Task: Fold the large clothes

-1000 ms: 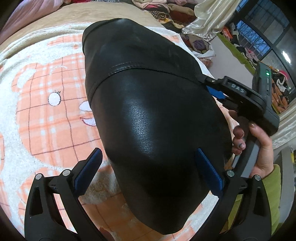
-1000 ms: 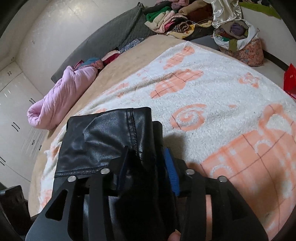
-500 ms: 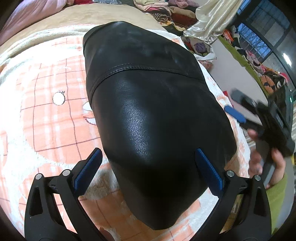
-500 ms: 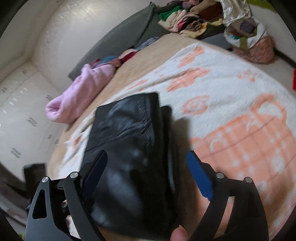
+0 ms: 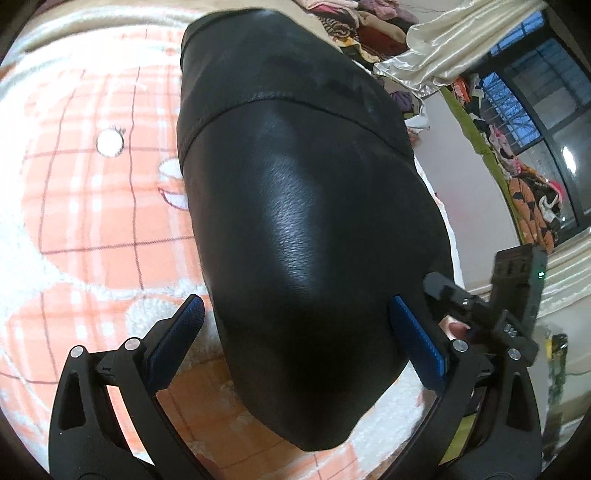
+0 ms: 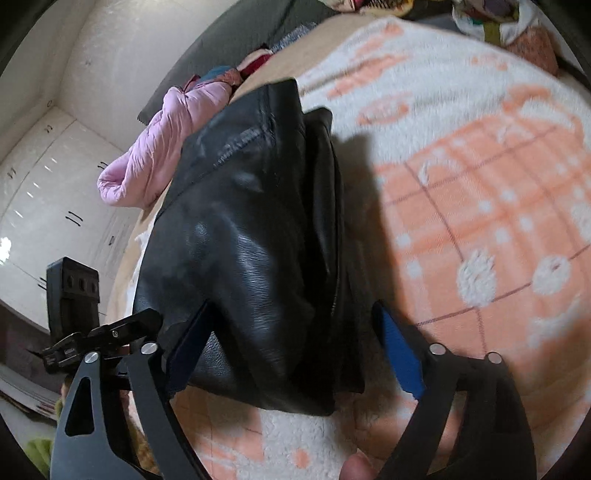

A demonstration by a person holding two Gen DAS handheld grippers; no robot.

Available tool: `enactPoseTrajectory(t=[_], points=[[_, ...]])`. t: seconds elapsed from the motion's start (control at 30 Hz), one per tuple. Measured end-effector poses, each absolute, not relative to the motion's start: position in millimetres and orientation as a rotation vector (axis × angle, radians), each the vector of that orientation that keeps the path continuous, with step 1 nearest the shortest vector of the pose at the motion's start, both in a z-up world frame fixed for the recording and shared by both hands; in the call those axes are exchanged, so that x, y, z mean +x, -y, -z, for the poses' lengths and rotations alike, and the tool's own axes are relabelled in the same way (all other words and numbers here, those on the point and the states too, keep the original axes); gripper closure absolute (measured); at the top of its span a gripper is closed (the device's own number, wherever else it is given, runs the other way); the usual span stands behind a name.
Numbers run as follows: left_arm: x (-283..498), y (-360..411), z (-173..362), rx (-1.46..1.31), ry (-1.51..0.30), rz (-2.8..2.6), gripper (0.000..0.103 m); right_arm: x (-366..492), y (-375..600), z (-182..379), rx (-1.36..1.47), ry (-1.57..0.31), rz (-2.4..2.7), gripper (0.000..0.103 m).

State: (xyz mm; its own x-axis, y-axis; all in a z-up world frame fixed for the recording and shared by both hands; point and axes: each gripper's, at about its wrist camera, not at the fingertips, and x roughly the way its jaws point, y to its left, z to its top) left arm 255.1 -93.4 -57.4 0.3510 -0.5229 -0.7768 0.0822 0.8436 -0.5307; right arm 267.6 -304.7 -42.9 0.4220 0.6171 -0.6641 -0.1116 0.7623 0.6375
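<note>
So there's a black leather jacket (image 5: 306, 206) folded into a chunky bundle, lying on a fuzzy white-and-orange blanket (image 5: 85, 192) that covers the bed. Everything else is easiest to place off that jacket.

The left gripper (image 5: 295, 332) hangs over the near end of the jacket with its fingers (image 5: 177, 339) spread wide. The blue pads sit on either side of the bundle's near end, and neither one looks like it's pressing on the leather. It isn't holding anything.

The right gripper (image 6: 291, 347) comes at the jacket (image 6: 251, 236) from its other side. Its jaws are closing a touch, but they stand wide apart, with the jacket's near edge between them. The pads aren't clamped on it. From this view you can see the folded layers stacked along the jacket's right edge, plus a zipper near the top.

Each gripper shows up in the other's camera: the right one just beside the jacket's lower right edge in the left view, the left one just beside the jacket's lower left in the right view.

Beyond the jacket's far end there's a pink puffy coat (image 6: 162, 147) lying on the bed, and past that a heap of mixed clothes (image 5: 362, 22). A pale satin curtain (image 5: 454, 48) hangs off to the right of the jacket's far end in the left view.
</note>
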Motion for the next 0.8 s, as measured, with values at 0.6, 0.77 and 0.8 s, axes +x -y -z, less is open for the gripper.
enactPoseTrajectory(t=[0.6, 0.77, 0.8], points=[[275, 89, 57, -0.377, -1.204, 0.404, 0.012, 256, 279, 46, 0.614, -1.038, -0.492, 0.046], [268, 72, 52, -0.337, -1.173, 0.376, 0.017, 249, 252, 37, 0.513, -1.015, -0.515, 0.048], [266, 68, 50, -0.33, -1.164, 0.367, 0.018, 247, 245, 35, 0.488, -1.011, -0.524, 0.048]])
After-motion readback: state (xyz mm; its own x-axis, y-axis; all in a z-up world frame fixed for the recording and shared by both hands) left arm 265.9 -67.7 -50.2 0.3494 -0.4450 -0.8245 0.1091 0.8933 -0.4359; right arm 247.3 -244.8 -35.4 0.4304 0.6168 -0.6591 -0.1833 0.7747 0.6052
